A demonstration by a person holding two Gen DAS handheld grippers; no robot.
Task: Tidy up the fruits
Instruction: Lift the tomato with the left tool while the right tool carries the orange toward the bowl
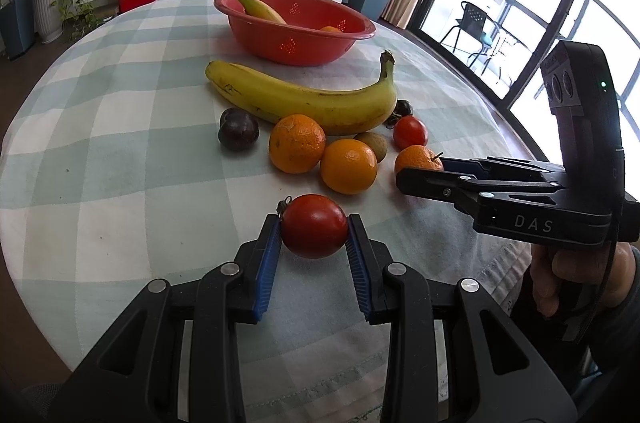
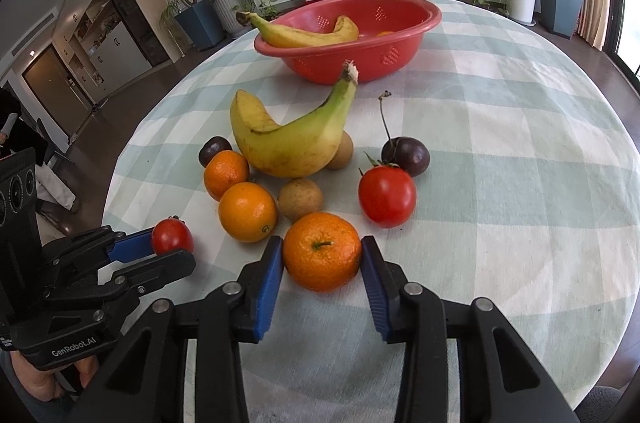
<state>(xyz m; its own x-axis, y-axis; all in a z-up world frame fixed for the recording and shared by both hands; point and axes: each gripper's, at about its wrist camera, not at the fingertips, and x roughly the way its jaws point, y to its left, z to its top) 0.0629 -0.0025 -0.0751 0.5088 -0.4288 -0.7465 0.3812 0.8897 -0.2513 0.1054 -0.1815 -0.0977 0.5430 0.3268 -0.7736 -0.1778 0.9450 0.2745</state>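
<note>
My left gripper [image 1: 313, 229] is shut on a red tomato [image 1: 314, 226], its blue pads touching both sides; it also shows in the right wrist view [image 2: 173, 235]. My right gripper [image 2: 322, 253] is shut on a mandarin [image 2: 322, 251], seen in the left wrist view [image 1: 418, 160] beside the right gripper [image 1: 420, 169]. A red basket [image 1: 296, 35] at the far side holds a banana [image 1: 256, 5] and an orange fruit. A loose banana [image 1: 304, 99], oranges [image 1: 297, 143], a second tomato [image 2: 387, 196], dark plums [image 1: 238, 129] and brown round fruits [image 2: 300, 199] lie on the cloth.
The round table has a green-and-white checked cloth [image 1: 120, 143]. Potted plants, a TV shelf and a glass door stand beyond the table edge. A person's hand [image 1: 580, 275] holds the right gripper at the table's right edge.
</note>
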